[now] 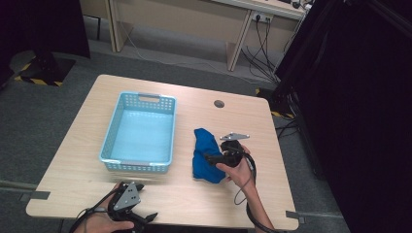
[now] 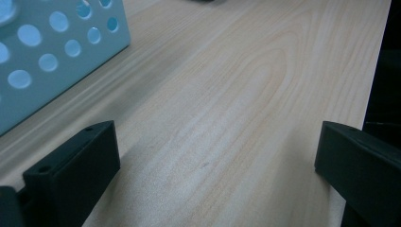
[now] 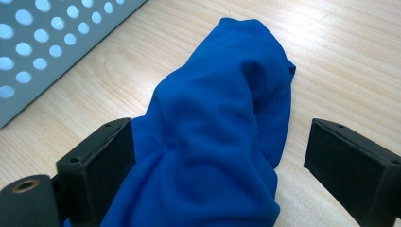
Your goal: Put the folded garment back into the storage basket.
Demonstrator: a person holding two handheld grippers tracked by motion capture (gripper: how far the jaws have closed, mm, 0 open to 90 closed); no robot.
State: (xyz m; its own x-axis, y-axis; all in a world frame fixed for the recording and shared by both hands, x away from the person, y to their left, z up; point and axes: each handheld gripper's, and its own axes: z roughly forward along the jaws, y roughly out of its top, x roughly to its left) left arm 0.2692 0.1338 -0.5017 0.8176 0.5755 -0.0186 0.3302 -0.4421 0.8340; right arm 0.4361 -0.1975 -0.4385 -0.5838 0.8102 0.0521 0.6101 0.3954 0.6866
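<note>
Nearest the high camera, the left gripper (image 1: 141,201) sits at the table's (image 1: 77,141) front edge, held in the person's left hand (image 1: 104,224); in its own view its two black jaws stand spread wide over bare wood, with nothing between them, and a wall of the light blue perforated basket (image 1: 140,130) rises just beyond. Farther in, the right gripper (image 1: 210,158) points toward the basket over a crumpled blue cloth (image 1: 205,154), which lies on the table just beside the basket's right wall, apart from it. Its jaws are spread too: the cloth bulges between them, against one pad and clear of the other.
</note>
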